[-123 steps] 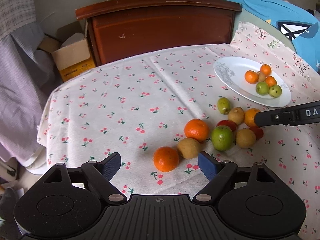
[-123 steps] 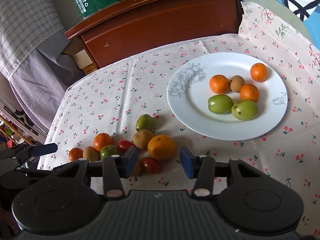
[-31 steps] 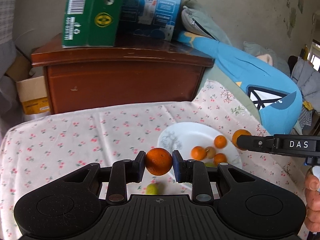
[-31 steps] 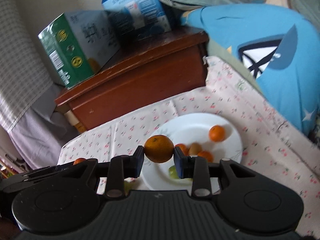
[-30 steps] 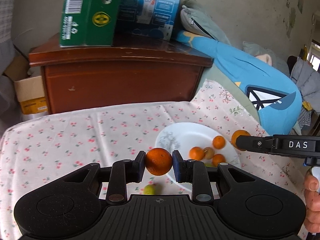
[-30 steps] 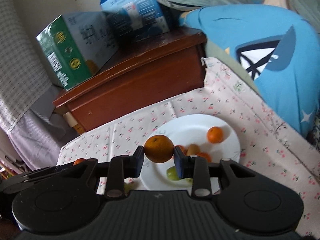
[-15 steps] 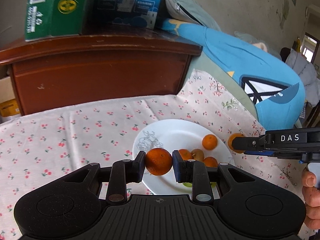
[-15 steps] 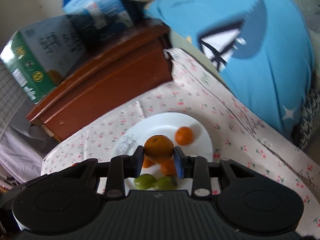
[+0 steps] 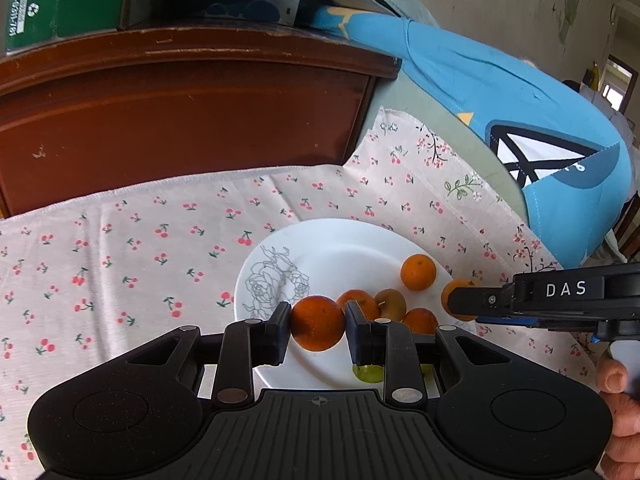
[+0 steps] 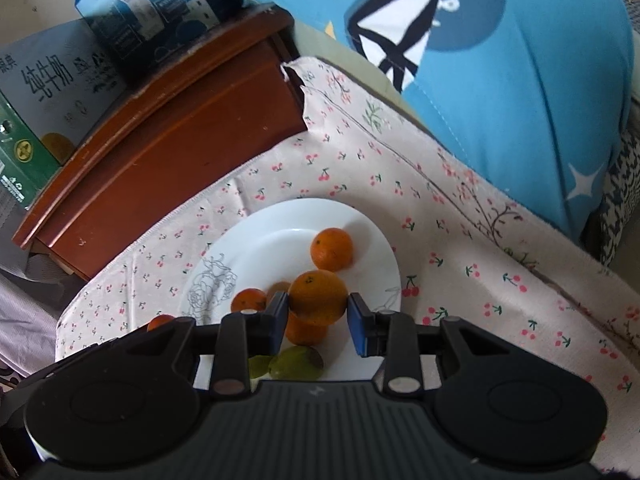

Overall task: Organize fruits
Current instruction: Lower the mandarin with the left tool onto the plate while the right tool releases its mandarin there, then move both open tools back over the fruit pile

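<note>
glossy plate (image 9: 344, 248), matt printed cloth (image 9: 132, 240), varnished wood cabinet (image 9: 180, 108).

White plate (image 9: 340, 240) (rose sketch); cherry-print cloth (image 9: 160, 220); orange fruit (image 9: 418, 272).

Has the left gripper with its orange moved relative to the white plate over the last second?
Yes. The left gripper, shut on its orange, now sits over the white rose-patterned plate; it was beside the plate's left edge.

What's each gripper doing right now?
Left gripper: shut on an orange.
Right gripper: shut on another orange.
</note>
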A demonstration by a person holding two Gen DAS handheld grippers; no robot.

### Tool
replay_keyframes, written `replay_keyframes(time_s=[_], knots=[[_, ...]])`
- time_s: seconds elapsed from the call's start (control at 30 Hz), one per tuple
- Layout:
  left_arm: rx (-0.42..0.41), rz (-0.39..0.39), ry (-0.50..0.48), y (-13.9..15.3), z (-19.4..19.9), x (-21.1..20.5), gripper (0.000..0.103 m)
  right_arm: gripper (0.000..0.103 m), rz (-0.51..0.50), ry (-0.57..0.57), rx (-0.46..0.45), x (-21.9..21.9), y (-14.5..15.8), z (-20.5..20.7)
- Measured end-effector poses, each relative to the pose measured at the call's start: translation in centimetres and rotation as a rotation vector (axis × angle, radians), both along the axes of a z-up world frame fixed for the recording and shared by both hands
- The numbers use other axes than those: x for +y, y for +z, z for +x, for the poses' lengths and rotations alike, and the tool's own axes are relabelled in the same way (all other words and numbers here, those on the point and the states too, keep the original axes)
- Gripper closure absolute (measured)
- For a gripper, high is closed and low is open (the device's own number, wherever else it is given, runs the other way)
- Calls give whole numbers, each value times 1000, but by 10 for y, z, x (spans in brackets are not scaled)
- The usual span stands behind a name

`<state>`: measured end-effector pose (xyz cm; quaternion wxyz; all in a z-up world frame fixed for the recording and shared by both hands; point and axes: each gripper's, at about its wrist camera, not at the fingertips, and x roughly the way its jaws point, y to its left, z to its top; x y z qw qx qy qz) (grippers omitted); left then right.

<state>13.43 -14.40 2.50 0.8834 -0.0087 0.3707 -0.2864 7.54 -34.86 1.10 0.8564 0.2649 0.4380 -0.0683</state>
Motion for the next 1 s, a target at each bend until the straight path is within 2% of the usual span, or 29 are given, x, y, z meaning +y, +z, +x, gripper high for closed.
replay_keyframes(time_s=[0.2,0.23,0.33,0.5,0.57,0.77,1.0], knots=[[-6,-3,-4,-1,3,-3,74,68,11,-20,15,0,-4,3],[-12,-2,-1,1,2,-3,67,68,5,-20,11,0,-4,3],[-34,-2,38,8,0,-1,35,68,3,-21,-8,0,0,3],[-48,-7,58,24,0,6,31,66,-3,-11,-37,1,6,5],[-49,0,72,30,-1,9,26,65,1,-11,-49,0,9,5],[-33,45,99,41,-7,26,24,58,15,23,-76,6,18,3],[-33,83,140,47,-24,58,24,58,-13,108,-109,27,28,-6]])
